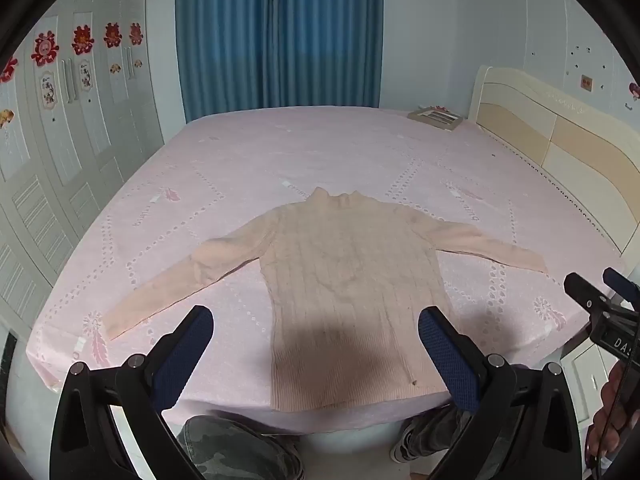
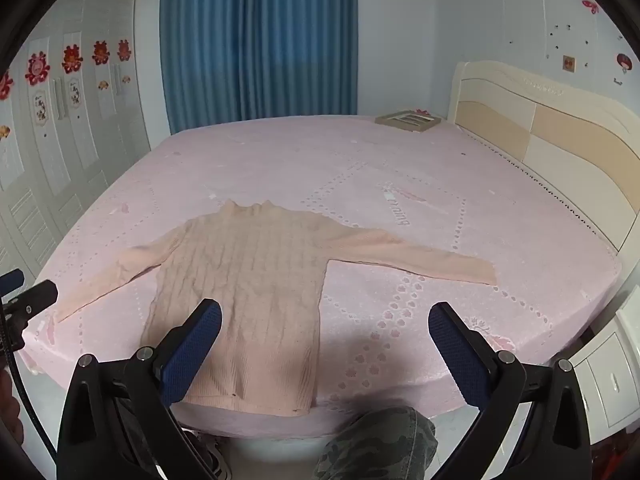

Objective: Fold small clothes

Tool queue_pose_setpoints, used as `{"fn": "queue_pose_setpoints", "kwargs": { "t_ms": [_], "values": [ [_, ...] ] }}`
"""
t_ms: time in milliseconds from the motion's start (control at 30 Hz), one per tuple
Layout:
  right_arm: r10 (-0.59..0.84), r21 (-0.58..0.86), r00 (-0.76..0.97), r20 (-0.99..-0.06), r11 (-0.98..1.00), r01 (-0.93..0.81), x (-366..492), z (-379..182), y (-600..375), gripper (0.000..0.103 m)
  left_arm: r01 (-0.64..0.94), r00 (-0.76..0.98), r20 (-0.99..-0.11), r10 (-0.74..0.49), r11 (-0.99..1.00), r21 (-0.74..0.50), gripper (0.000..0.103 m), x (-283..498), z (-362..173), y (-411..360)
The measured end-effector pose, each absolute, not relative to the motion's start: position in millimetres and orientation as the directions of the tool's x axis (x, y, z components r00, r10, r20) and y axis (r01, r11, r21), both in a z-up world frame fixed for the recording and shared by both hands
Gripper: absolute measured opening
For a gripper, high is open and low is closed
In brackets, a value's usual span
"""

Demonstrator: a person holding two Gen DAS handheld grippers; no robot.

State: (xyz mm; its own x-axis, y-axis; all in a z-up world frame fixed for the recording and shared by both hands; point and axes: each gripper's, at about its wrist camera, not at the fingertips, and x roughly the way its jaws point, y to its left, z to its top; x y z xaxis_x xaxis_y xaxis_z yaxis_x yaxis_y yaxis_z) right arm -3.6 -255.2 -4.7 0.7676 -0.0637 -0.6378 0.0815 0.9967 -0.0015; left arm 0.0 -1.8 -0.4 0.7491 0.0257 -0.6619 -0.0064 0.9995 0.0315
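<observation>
A small pale pink cable-knit sweater [image 1: 344, 280] lies flat on the pink bed, collar away from me, hem at the near edge, both sleeves spread out sideways. It also shows in the right wrist view [image 2: 248, 292]. My left gripper [image 1: 316, 320] is open and empty, held above the hem end of the sweater. My right gripper [image 2: 326, 316] is open and empty, held above the sweater's right side and the bare sheet beside it. The right gripper also shows at the edge of the left wrist view [image 1: 600, 292], and the left gripper at the edge of the right wrist view [image 2: 24, 296].
The bed [image 1: 320, 152] has a pink patterned sheet and a cream headboard [image 1: 560, 152] on the right. A flat framed object [image 1: 436, 118] lies at the far corner. White wardrobes [image 1: 60, 140] stand left, blue curtains [image 1: 280, 40] behind, a white nightstand [image 2: 608, 380] at right.
</observation>
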Motion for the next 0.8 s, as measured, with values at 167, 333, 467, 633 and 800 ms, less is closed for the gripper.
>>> {"fn": "queue_pose_setpoints", "kwargs": {
  "t_ms": [167, 333, 467, 633, 800],
  "values": [
    [-0.097, -0.033, 0.753, -0.651, 0.994, 0.099, -0.1, -4.7, -250.6, 0.102, -0.007, 0.747, -0.662, 0.055, 0.997, 0.075, 0.103, -0.8, -2.3, -22.7],
    [-0.084, -0.016, 0.758, -0.647, 0.995, 0.096, -5.2, 0.7, -253.1, 0.102, -0.017, 0.744, -0.668, 0.015, 1.0, 0.003, 0.103, -3.6, -4.6, 2.5],
    [-0.066, 0.006, 0.763, -0.643, 0.996, 0.091, -8.2, 0.5, -254.1, 0.102, -0.015, 0.737, -0.676, 0.016, 1.0, 0.008, 0.103, -2.7, -4.4, 4.1],
    [-0.069, 0.003, 0.76, -0.646, 0.996, 0.094, -7.4, 3.8, -253.4, 0.102, -0.016, 0.735, -0.678, 0.013, 1.0, 0.002, 0.103, -1.4, -2.3, 5.7],
    [-0.052, 0.03, 0.758, -0.651, 0.995, 0.094, -6.7, 4.5, -256.8, 0.102, -0.017, 0.733, -0.681, 0.01, 1.0, -0.003, 0.103, -1.1, -1.9, 8.2]
  ]
}}
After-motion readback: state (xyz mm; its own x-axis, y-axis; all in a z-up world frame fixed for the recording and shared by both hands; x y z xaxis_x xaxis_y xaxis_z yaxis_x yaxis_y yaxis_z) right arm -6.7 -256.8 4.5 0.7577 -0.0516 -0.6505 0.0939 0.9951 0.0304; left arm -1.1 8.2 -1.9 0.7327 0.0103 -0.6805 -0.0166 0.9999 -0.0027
